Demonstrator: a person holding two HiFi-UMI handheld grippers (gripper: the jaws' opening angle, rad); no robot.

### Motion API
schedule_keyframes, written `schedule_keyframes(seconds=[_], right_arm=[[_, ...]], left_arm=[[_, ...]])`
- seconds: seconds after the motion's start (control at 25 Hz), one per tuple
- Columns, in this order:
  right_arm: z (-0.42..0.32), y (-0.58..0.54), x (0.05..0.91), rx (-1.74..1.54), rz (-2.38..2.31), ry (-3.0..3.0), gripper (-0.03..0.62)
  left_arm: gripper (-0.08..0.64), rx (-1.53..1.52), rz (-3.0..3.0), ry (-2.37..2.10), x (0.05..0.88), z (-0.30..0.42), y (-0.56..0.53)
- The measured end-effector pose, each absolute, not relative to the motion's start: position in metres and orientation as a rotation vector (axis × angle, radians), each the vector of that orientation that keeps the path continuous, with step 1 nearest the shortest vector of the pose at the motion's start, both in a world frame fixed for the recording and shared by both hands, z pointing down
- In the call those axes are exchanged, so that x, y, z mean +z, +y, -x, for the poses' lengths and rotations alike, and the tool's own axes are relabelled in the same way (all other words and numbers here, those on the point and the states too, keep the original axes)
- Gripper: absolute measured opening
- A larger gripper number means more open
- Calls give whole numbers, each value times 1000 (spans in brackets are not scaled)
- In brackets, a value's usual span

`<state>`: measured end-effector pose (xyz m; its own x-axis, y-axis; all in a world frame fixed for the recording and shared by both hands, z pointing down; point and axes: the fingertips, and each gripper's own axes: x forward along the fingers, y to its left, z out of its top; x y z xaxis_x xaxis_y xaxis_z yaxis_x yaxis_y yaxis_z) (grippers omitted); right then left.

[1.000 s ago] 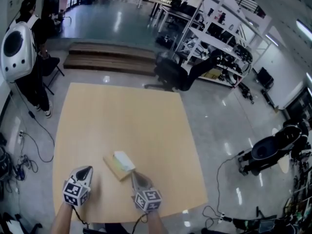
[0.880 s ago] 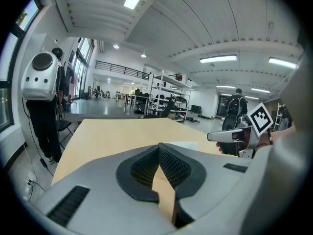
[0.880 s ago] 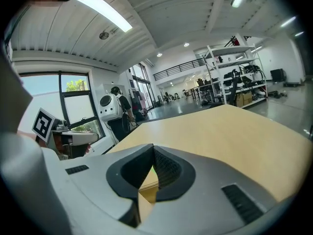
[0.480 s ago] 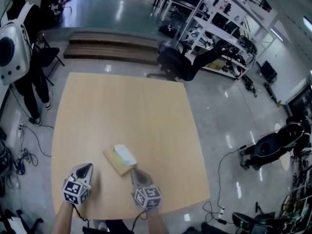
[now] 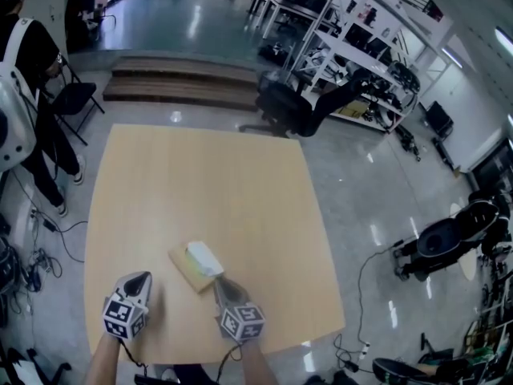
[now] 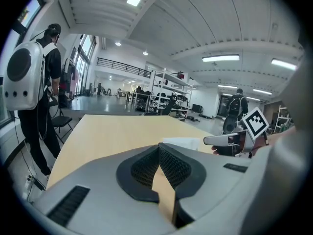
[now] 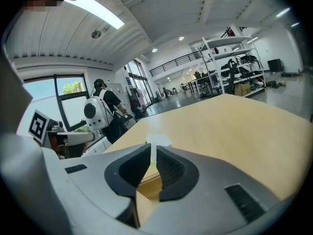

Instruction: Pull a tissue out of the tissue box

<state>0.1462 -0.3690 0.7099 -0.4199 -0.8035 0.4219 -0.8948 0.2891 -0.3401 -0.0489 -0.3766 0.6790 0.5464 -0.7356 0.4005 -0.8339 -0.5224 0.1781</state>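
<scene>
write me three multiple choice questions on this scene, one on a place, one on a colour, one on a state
1. Where on the table is the tissue box?
A) by the far edge
B) near the person's edge
C) dead centre

2. What colour is the tissue sticking out of it?
A) white
B) blue
C) black

3. How do the left gripper jaws stand?
A) wide apart
B) clamped on the tissue
C) together, empty

Answers:
1 B, the head view shows the box close to the near edge.
2 A, the tissue shows white above the box.
3 C, the left gripper view shows the jaws meeting with nothing held.
</scene>
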Motion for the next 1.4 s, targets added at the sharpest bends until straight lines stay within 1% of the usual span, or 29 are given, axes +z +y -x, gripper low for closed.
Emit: schedule_keyframes(seconds=[0.04, 0.08, 0.16, 0.28, 1.12, 1.4], right_arm=[[-146, -370, 711, 808, -1582, -2385, 44], [-146, -370, 713, 816, -1578, -2388, 80], [-146, -373, 717, 835, -1575, -2384, 118], [-148, -379, 720, 844, -1586, -2375, 147], [-141, -418, 746, 911, -1574, -2360, 146], [-141, -417, 742, 902, -1552, -2379, 141]], left_arm=[[8, 392, -2438, -1289, 679, 49, -376], [8, 392, -2439, -1288, 679, 49, -376], [8, 388, -2443, -1285, 679, 48, -377], [8, 387, -2446, -1286, 678, 49, -378], [8, 397, -2423, -1302, 685, 52, -379], [8, 401, -2424, -1303, 684, 51, -380]])
